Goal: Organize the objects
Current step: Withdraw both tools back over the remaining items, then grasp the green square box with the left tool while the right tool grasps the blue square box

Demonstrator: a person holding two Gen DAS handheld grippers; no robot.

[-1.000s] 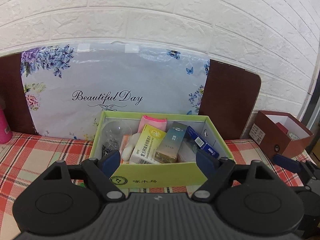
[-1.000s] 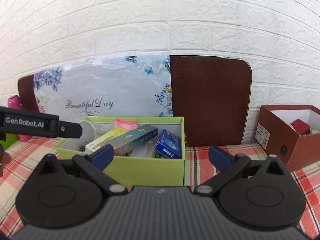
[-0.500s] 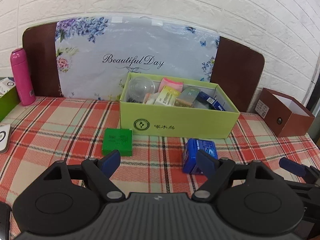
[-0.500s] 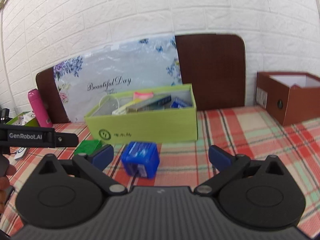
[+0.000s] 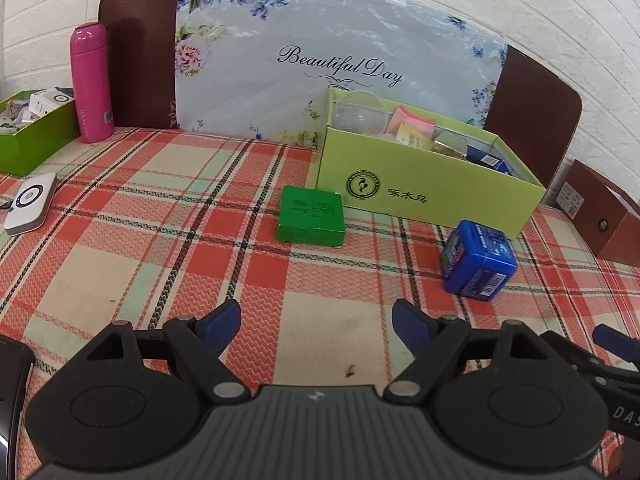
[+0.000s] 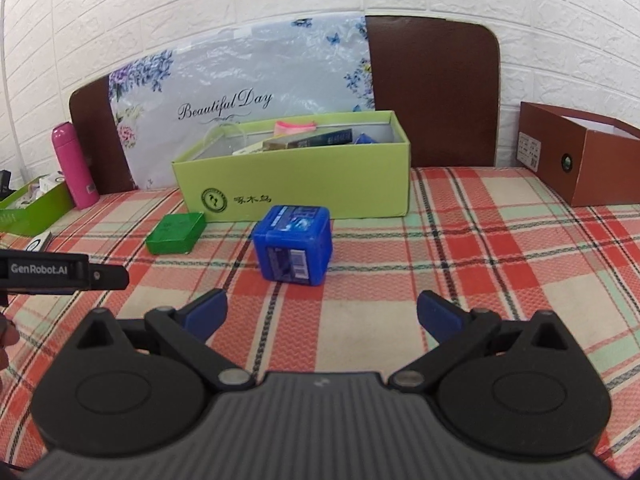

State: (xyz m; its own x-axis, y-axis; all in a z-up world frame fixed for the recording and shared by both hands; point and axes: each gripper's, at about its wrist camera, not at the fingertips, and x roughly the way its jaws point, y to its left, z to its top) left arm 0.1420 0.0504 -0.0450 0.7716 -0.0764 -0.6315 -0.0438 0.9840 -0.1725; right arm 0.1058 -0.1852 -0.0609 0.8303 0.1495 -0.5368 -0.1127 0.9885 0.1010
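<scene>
A flat green box and a blue cube-shaped box lie on the plaid tablecloth in front of a light green open box filled with several small packages. In the right wrist view the blue box sits just ahead of my right gripper, the green box to its left, the light green box behind. My left gripper is open and empty, low over the cloth. My right gripper is open and empty.
A pink bottle and a dark green tray of small items stand at far left, a white device before them. A brown open box stands at right. A floral board leans on the brick wall.
Both grippers have pulled back and away from the light green box and tilted down, so the tablecloth, green box and blue box came into view. Both stayed open.
</scene>
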